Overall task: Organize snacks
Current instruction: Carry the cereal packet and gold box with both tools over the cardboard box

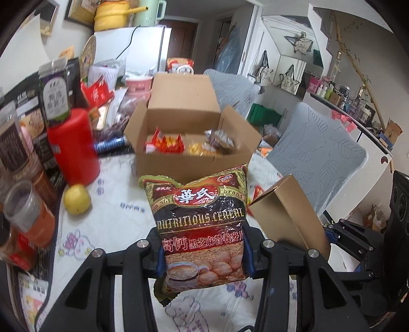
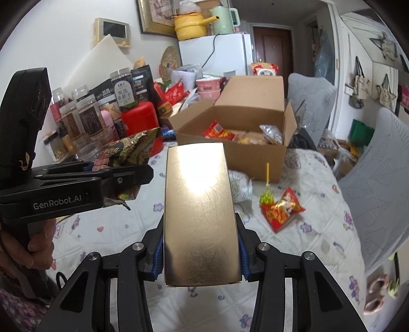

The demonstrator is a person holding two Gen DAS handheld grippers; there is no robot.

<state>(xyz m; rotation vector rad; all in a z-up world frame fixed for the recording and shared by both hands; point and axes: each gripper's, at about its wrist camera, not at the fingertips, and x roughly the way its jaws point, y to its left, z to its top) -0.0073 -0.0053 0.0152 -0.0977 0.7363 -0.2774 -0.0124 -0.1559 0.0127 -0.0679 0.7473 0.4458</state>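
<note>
table (image 2: 319, 204) with floral cloth, cluttered. cardboard box (image 1: 194, 161) open at table middle, snack packets inside. cereal bag (image 1: 204, 229) upright in air just before box, left gripper (image 1: 203, 255) pinching its lower sides. gold box (image 2: 202, 214) beside bag, before cardboard box, right gripper (image 2: 202, 258) clamped on its sides. red canister (image 1: 72, 148) left of box. red snack packet (image 2: 281, 208) before box, on cloth. yellow fruit (image 1: 76, 199) near canister.

Yellow pot (image 2: 189, 25) and green kettle (image 2: 223, 20) atop white fridge (image 2: 217, 55); grey-covered chairs (image 1: 317, 145).
</note>
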